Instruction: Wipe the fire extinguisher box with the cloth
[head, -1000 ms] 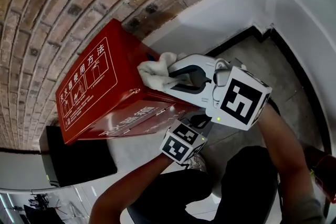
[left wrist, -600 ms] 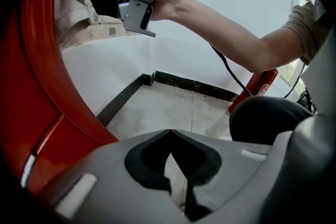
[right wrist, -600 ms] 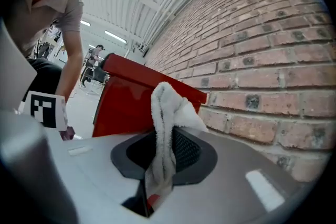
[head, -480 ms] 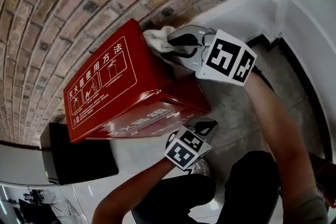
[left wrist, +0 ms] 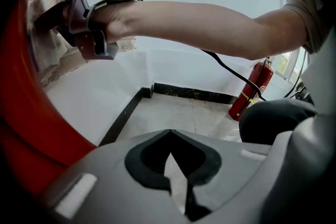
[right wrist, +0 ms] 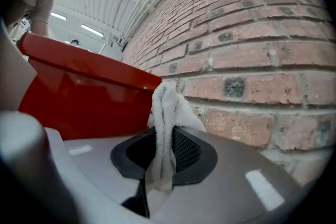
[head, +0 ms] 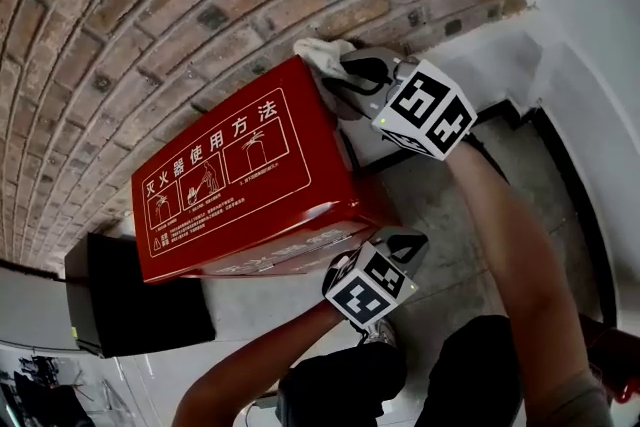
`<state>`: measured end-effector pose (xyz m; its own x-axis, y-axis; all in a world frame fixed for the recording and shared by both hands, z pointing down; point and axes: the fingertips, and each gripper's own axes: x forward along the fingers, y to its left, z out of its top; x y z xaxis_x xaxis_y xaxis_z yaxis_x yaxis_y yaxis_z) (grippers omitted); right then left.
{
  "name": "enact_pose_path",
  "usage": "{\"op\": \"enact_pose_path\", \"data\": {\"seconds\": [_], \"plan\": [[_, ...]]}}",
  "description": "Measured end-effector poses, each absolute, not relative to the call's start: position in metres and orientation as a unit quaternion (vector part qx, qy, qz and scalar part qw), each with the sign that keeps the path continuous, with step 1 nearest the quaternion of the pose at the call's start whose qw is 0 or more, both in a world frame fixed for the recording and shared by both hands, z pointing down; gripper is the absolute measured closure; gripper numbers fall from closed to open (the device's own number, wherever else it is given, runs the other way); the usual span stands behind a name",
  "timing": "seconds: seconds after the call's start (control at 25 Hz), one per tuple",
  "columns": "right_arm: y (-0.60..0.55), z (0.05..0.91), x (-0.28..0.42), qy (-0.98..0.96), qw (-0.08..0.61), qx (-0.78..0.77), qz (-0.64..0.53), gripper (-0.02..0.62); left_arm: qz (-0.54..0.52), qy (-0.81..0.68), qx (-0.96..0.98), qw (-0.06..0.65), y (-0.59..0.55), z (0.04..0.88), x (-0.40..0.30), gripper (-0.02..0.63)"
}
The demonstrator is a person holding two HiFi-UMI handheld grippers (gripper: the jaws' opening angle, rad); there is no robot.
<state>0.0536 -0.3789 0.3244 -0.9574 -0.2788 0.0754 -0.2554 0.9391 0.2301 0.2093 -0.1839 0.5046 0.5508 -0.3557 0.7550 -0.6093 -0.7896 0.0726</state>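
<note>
Soft cloth [head: 318,50] at the far top corner of the box [head: 240,165]
The right gripper [head: 338,75] pinches its bunched middle, probably a sound hold; left gripper [head: 402,243] closed, empty.

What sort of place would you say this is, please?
Probably an indoor corner of a public or industrial building: a bare brick wall, a red fire extinguisher box by it, a tiled floor, and a fire extinguisher standing nearby.

The red box [head: 240,175] stands just beside the brick wall [head: 150,5]. Bare floor [head: 440,205] lies open past one end, and a black case [head: 130,300] crowds the other.
</note>
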Motion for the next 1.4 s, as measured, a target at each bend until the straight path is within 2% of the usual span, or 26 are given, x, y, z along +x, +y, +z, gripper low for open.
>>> {"op": "enact_pose_path", "data": {"seconds": [0.16, 0.4, 0.64, 0.92, 1.04, 1.4], "plan": [[-0.383, 0.288, 0.077, -0.980, 0.042, 0.169, -0.096, 0.506, 0.408, -0.253, 0.870, 0.112, -0.186, 0.485, 0.198, 0.606], [-0.349, 0.223, 0.090, -0.974, 0.110, 0.155, -0.120, 0.506, 0.385, -0.254, 0.869, 0.176, -0.158, 0.436, 0.174, 0.606], [-0.329, 0.190, 0.052, -0.953, 0.246, 0.084, -0.154, 0.505, 0.361, -0.284, 0.859, 0.226, -0.123, 0.350, 0.146, 0.606], [-0.317, 0.219, 0.006, -0.873, 0.444, -0.034, -0.199, 0.503, 0.330, -0.322, 0.844, 0.273, -0.117, 0.275, 0.114, 0.606], [-0.308, 0.232, -0.002, -0.833, 0.505, -0.086, -0.207, 0.503, 0.322, -0.329, 0.841, 0.285, -0.115, 0.254, 0.100, 0.606], [-0.240, 0.240, 0.026, -0.800, 0.538, -0.169, -0.205, 0.508, 0.275, -0.373, 0.822, 0.332, -0.123, 0.223, 0.053, 0.606]]}}
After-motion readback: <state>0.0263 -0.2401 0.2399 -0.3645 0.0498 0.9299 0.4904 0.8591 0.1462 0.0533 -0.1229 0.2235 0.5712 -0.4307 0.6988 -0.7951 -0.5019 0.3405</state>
